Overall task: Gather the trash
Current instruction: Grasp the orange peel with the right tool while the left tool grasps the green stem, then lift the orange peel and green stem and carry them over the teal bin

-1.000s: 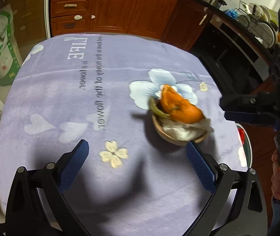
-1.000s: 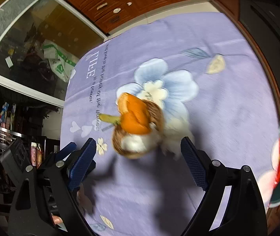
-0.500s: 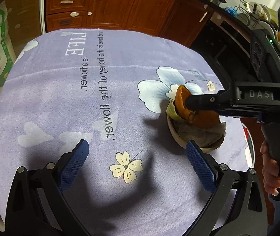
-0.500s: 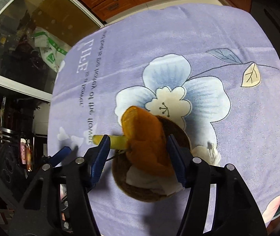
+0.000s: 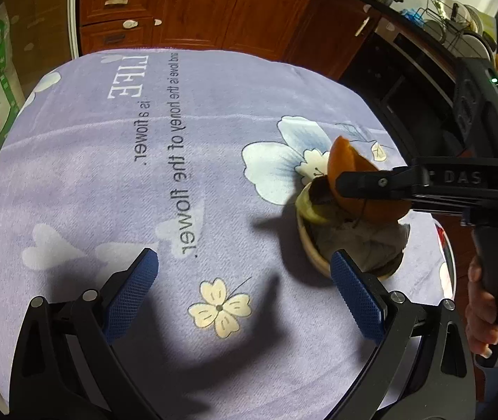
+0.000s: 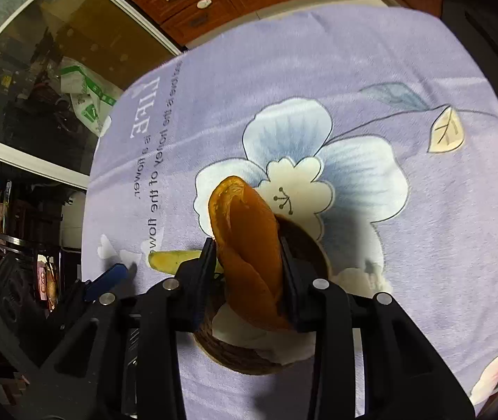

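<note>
In the round woven bowl, curled orange peel, crumpled tissue

Light falls from above onto the counter, leaving its lilac cloth bright and evenly lit through the middle. Hard dark shadows of both tools pool on the cloth along the counter's near edge, and a smaller one lies beside the bowl. The room beyond the far edge is dim, with cabinets in warm half-light and a glass door showing faint reflections. Both views are sharp, without motion blur. Fisheye bending curves the counter's edges into an arc, and black vignetting fills the corners. No strong glare shows.
</note>
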A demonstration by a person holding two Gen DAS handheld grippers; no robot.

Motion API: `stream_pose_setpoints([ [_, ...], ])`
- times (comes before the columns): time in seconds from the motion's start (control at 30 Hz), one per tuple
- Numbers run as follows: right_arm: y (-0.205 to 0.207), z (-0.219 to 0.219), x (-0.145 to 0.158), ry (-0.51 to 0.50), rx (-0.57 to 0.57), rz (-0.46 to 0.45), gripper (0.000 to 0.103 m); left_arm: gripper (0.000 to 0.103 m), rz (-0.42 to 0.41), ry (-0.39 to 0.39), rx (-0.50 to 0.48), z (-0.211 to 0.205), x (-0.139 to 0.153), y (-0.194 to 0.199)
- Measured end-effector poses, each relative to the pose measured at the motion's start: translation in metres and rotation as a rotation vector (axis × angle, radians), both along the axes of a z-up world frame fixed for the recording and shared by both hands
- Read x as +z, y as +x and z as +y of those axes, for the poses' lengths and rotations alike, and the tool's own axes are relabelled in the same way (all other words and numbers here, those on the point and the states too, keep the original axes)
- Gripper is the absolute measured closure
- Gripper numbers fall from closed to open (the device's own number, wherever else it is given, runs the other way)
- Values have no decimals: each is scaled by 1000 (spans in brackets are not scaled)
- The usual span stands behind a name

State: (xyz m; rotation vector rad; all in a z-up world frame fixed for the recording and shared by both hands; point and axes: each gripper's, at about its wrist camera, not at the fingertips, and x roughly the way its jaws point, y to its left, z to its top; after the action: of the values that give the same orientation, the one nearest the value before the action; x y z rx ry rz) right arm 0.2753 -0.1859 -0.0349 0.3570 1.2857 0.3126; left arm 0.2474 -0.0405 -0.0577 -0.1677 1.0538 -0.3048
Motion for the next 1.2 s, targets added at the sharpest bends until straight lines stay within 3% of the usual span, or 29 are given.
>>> stream_pose_setpoints([
  [0.13, -3, -9, 15, 44, -11, -23, 73, 10, -18, 11, -22, -9, 2, 4],
  [0.27, -6, -23, 28, 72, -30, -50, 73, 38, -23, 20, -46, -20, 2, 13],
  [0.43, -13, -41, 30, 91, -52, -47, 73, 52, -13, 18, -66, -32, -4, 17],
  [0.6, -16, -54, 25, 103, -71, -36, 73, 88, -19, 16, -69, -40, -5, 17],
  [0.67, -19, -57, 23, 106, -78, -34, 73, 94, -42, 41, -67, -44, 0, 12],
  [0.87, -29, -69, 25, 123, -90, -39, 73, 98, -100, 73, -54, -48, 23, -6],
  [1.2, -59, -86, 47, 146, -105, -79, 73, 98, -160, 64, -27, -48, 62, -32],
])
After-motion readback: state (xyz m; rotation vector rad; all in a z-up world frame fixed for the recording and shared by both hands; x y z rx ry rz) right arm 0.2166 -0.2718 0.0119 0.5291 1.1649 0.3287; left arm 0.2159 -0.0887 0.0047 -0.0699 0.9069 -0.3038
